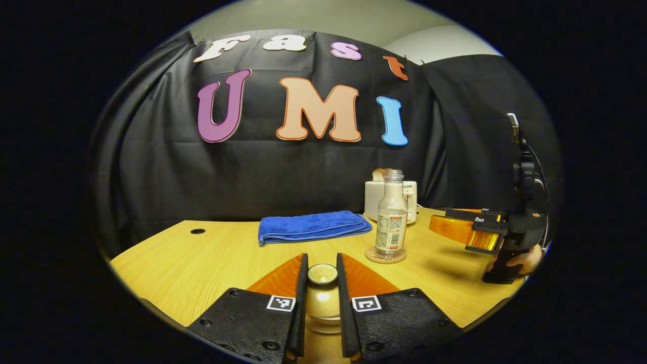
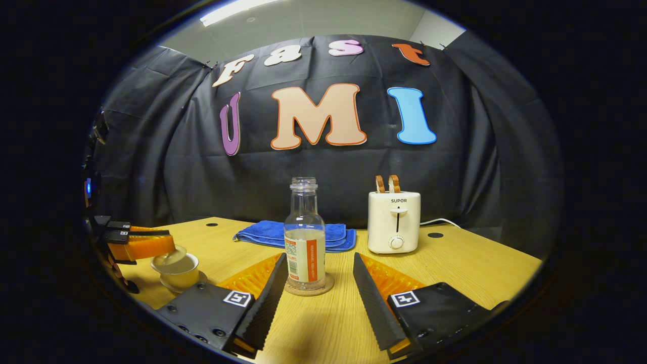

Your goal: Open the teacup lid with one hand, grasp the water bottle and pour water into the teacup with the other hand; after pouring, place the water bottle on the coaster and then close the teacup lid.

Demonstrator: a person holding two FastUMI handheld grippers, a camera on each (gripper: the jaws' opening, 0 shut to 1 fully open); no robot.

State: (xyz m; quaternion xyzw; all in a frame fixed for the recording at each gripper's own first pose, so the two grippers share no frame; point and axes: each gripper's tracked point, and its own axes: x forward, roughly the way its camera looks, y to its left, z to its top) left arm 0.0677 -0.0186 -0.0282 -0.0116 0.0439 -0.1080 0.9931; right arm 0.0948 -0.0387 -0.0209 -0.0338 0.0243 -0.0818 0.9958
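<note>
Reaching low over the table [image 2: 455, 263], the left claw [image 1: 322, 283] pinches the lid [image 1: 322, 273], tilted on the teacup [image 2: 178, 273] rim. The right claw [image 2: 316, 283] is level and spread wide, empty; the bottle [image 2: 304, 237] stands upright on its coaster [image 2: 309, 288] just ahead between its fingers, touching neither.

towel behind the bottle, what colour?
Blue. The folded towel lies on the table behind the water bottle; it shows best in the left gripper view.
</note>
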